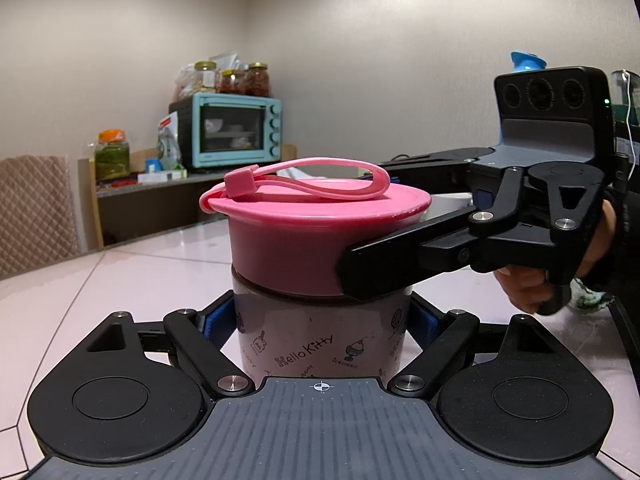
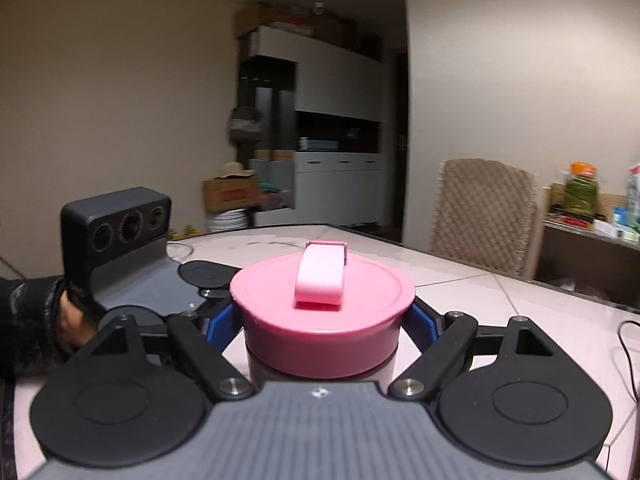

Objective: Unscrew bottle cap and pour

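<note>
The bottle [image 1: 320,340] stands upright on the table [image 1: 120,276]. Left gripper [image 1: 320,320] is clamped on its body; right gripper [image 2: 324,316] is clamped on the pink cap [image 2: 320,320], not yet removed. Risk: if the lower grip slips under torque, the bottle may spin or tip and spill. Legible print on the body: "Hello Kitty", "Icecream".

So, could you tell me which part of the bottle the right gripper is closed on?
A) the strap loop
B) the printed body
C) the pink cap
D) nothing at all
C: the right gripper has its blue pads pressed on either side of the pink cap, while the left gripper clamps the printed body below.
</note>
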### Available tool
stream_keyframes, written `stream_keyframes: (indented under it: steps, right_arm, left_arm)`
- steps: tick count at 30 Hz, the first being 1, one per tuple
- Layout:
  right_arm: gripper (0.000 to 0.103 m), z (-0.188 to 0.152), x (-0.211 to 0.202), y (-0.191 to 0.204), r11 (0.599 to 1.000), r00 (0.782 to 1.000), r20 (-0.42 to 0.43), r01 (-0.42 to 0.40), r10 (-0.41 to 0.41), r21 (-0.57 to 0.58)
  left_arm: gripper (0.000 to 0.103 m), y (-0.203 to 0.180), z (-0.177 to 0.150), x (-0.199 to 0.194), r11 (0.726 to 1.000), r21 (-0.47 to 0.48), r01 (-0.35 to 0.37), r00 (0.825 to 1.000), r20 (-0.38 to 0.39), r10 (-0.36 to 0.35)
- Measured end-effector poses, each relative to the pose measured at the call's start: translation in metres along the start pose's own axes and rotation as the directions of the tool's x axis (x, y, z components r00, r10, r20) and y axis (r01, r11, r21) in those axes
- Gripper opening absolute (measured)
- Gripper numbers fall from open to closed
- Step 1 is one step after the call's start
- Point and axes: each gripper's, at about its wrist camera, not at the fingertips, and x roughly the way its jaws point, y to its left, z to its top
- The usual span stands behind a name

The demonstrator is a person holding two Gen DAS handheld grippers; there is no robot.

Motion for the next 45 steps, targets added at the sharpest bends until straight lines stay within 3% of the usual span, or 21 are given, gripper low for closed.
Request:
stream_keyframes:
  steps: [3, 6, 9, 18, 22, 29, 45]
  right_arm:
    - [0.085, 0.003, 0.0, 0.003, 1.0, 1.0, 0.0, 0.014, -0.014, 0.005]
    - [0.102, 0.005, -0.001, 0.012, 0.995, 0.995, -0.011, 0.096, -0.096, 0.027]
    - [0.103, 0.007, -0.005, 0.024, 0.981, 0.982, -0.019, 0.186, -0.185, 0.06]
    - [0.103, 0.016, -0.009, 0.062, 0.918, 0.925, 0.004, 0.375, -0.379, 0.126]
    - [0.103, 0.015, 0.003, 0.075, 0.868, 0.872, -0.001, 0.488, -0.49, 0.088]
    - [0.1, 0.006, 0.023, 0.082, 0.814, 0.821, -0.024, 0.568, -0.57, 0.121]
    - [0.087, 0.0, 0.04, 0.085, 0.772, 0.783, -0.053, 0.62, -0.62, 0.14]
  left_arm:
    - [0.089, 0.001, 0.0, -0.001, 1.0, -0.002, 0.002, 1.0, 0.0, -0.002]
    - [0.089, 0.003, 0.0, -0.002, 1.0, -0.002, 0.002, 1.0, 0.0, -0.002]
    - [0.089, 0.002, -0.001, -0.002, 1.0, -0.001, 0.002, 1.0, 0.001, -0.002]
    - [0.089, 0.004, -0.002, -0.002, 1.0, -0.001, 0.001, 1.0, 0.001, -0.001]
    - [0.089, 0.005, -0.001, -0.002, 1.0, -0.001, 0.002, 1.0, 0.0, -0.002]
    - [0.089, 0.005, -0.001, -0.002, 1.0, -0.001, 0.002, 1.0, 0.0, -0.002]
    - [0.089, 0.005, 0.0, -0.002, 1.0, -0.001, 0.002, 1.0, 0.0, -0.002]
